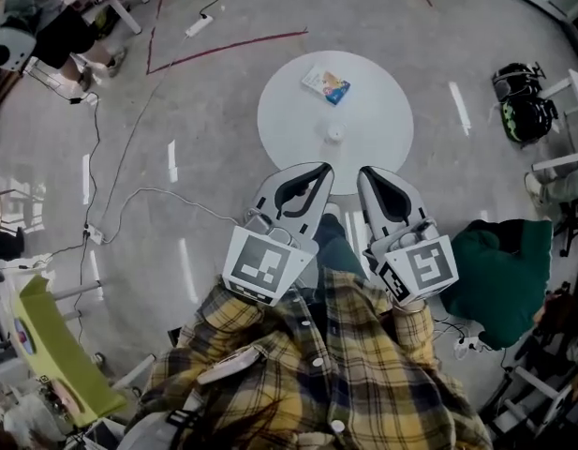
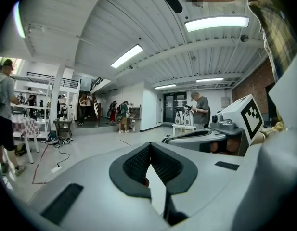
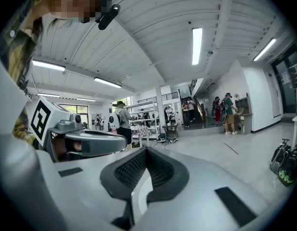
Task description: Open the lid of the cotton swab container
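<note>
Holding both tools low in front of a plaid shirt (image 1: 363, 382), the person has the left gripper (image 1: 318, 169) and the right gripper (image 1: 369, 172) side by side at the near edge of the round white table (image 1: 289, 111), each with its jaws pressed together and nothing between them. The cotton swab container (image 1: 335, 133), a small pale tub, stands alone near the middle of the tabletop, apart from both grippers, with its lid apparently on; a colourful packet (image 1: 326, 85) lies beyond it. The main risk, as I judge it, is the tub's lightness on a smooth surface: if one gripper pushes or pries at the lid while the other has no firm hold on the base, the whole tub is likely to slide or tip instead of opening. Arriving with the jaws closed could nudge it away, so they need to part before contact. The jaws look broad beside so small a lid, which makes a clean bite on the rim alone doubtful; catching lid and body together would lock it closed. Squeezing hard could deform thin plastic, and a lid that pops free suddenly may scatter swabs. A sideways shove could also drive the tub into the packet.
</note>
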{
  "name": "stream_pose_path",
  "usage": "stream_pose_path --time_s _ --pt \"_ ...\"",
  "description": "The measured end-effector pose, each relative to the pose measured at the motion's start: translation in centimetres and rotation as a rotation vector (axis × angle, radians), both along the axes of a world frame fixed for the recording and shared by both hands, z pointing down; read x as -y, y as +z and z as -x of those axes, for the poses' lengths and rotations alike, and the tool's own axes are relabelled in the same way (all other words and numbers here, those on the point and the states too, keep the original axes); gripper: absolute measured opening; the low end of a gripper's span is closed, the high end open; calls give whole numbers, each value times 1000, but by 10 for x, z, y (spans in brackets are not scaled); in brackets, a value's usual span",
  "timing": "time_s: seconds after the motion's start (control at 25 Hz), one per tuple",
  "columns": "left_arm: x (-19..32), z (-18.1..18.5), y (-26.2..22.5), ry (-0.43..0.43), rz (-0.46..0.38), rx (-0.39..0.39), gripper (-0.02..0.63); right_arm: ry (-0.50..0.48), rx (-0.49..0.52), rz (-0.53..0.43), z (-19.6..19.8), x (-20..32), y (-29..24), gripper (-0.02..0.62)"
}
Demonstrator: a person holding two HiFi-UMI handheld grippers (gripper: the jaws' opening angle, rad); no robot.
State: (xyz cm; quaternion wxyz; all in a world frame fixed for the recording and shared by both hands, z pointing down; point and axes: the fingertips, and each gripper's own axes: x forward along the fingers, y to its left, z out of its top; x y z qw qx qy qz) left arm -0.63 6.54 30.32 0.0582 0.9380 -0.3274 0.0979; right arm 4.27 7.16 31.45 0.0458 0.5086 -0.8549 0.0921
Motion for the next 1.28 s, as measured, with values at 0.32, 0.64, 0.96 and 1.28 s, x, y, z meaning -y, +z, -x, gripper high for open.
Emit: stream_pose_path --time_s 0.32,0.64,0.96,1.28 --pt "75 -37 -13 -44 -12 16 20 -88 17 6 -22 72 -10 15" --pt "118 -41 -16 -111 -19 3 20 -137 -16 16 -36 112 -11 16" --pt "131 -27 -17 -96 -7 -13 20 -121 -18 44 -21 125 -5 17" --pt "144 -24 -8 -69 18 -3 20 -103 -19 77 -17 136 4 16"
